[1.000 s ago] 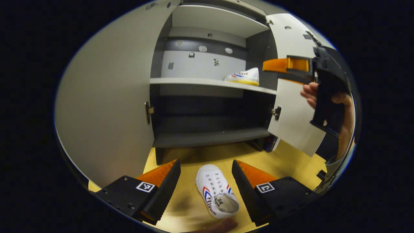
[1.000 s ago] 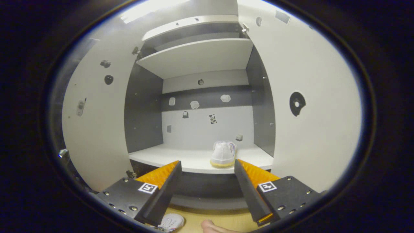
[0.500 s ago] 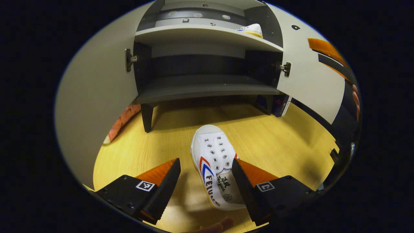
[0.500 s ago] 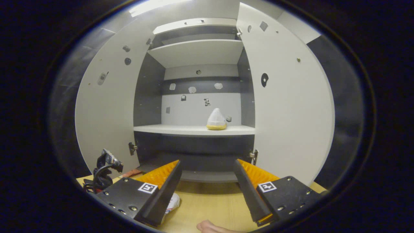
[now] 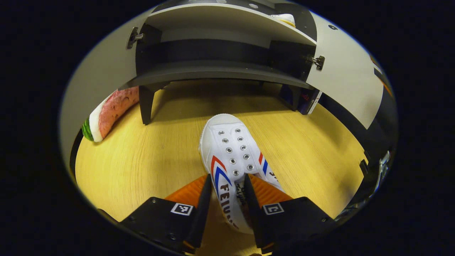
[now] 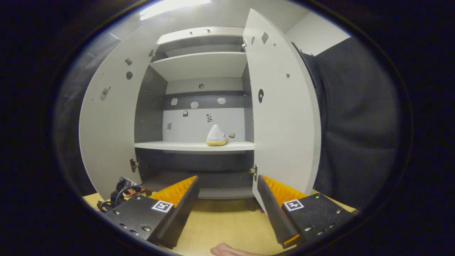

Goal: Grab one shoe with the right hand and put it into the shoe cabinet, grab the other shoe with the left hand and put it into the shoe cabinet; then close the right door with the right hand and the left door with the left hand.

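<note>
now left gripper (image 5: 226, 199) jaws pinch floor shoe (image 5: 233, 167) at its collar; right gripper (image 6: 227, 199) jaws wide, facing open cabinet (image 6: 199, 145).

L gripper (image 5: 226, 199) fingers nearly closed, pinching; R gripper (image 6: 227, 199) fingers wide apart, level, nothing between.

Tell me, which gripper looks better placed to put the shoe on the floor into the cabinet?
Left. The left gripper has its fingers closed around that shoe. The right gripper hangs open and empty, facing the cabinet.
</note>
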Action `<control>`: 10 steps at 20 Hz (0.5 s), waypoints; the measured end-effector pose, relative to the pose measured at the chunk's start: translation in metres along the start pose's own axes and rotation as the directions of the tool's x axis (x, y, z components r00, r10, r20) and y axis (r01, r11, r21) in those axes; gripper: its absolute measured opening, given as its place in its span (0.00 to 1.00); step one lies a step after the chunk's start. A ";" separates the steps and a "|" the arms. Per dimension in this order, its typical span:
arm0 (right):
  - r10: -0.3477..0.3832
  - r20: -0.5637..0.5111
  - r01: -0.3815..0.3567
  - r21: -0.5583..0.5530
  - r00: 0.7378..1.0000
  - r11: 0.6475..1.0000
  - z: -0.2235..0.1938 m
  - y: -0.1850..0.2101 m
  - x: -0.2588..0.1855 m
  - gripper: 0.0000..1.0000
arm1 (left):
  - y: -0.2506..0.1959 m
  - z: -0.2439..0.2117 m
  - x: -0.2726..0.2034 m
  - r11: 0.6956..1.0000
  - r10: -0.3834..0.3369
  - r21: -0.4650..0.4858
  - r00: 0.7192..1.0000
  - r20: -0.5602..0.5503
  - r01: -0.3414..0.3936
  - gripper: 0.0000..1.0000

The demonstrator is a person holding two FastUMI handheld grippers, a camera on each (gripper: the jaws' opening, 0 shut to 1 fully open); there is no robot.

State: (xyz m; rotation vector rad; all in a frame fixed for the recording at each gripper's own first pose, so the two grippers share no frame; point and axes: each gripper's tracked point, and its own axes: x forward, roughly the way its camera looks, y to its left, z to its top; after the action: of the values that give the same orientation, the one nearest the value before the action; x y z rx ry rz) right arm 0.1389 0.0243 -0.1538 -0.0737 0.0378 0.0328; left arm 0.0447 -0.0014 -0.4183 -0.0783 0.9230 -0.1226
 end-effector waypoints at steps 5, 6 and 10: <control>-0.008 0.002 0.008 0.097 1.000 0.995 0.003 -0.015 -0.004 0.97 | 0.011 0.010 -0.007 0.999 0.033 -0.018 0.999 0.016 -0.033 0.03; -0.008 0.003 0.008 0.112 1.000 0.994 0.004 -0.017 -0.006 0.97 | 0.013 0.011 -0.009 0.999 0.042 -0.002 0.999 0.025 -0.042 0.01; -0.039 0.003 0.039 0.128 0.999 0.991 0.007 -0.031 -0.006 0.99 | 0.019 0.035 -0.028 0.996 0.083 0.017 0.991 0.102 -0.085 0.01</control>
State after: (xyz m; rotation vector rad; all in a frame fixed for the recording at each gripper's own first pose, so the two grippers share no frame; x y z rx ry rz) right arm 0.1347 -0.0062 -0.1440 0.0535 0.0327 -0.0086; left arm 0.0569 0.0219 -0.3775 -0.0256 0.8224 -0.0497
